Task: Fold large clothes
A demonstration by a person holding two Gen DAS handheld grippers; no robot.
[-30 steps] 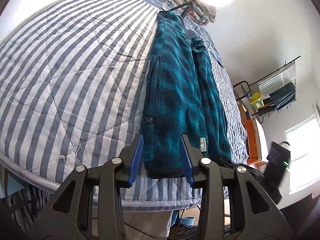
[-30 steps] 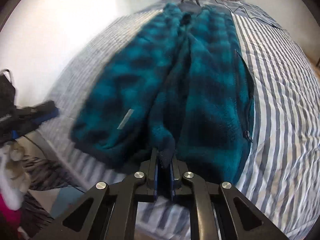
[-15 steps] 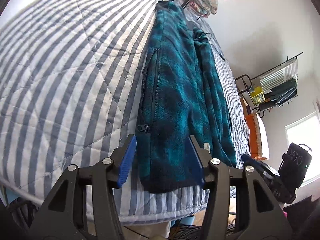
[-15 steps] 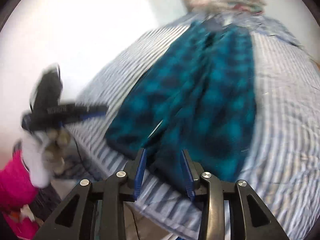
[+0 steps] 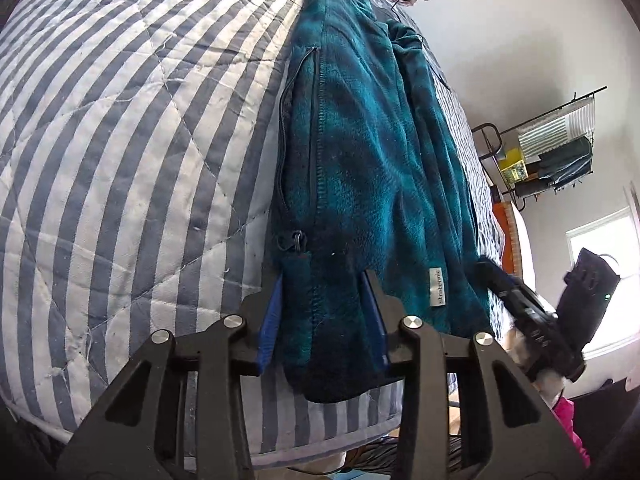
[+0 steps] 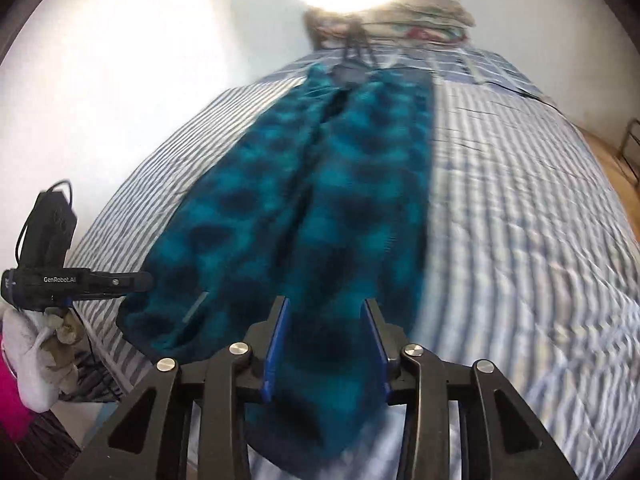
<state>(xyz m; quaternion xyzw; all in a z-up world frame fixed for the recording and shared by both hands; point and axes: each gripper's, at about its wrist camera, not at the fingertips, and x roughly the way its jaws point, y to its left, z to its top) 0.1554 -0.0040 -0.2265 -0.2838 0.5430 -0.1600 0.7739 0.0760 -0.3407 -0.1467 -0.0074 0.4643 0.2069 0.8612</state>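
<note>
From the left wrist camera, a teal and dark-blue checked fleece jacket lay lengthwise on a bed covered by a blue-and-white striped quilt, folded narrow, with its hem near the quilt's closest edge and its collar at the far end. A zipped side pocket with a small pull ran along its left edge, and a little white label sat near the hem. The left gripper hovered at the hem corner, its blue-padded fingers parted with the jacket's lower left corner between them; the jaws had just been closing in, and I could not tell whether the pads were actually pressing the fleece. To the right, the other gripper reached in beside the jacket's right edge, with a wire rack and a bright window behind it. From the right wrist camera, which was blurred, the same jacket stretched away up the middle of the striped quilt toward a heap of patterned cloth under a glaring light. The right gripper had its blue fingers spread over the hem, fleece showing between them. The left gripper appeared at the left edge, held by a gloved hand.
</note>
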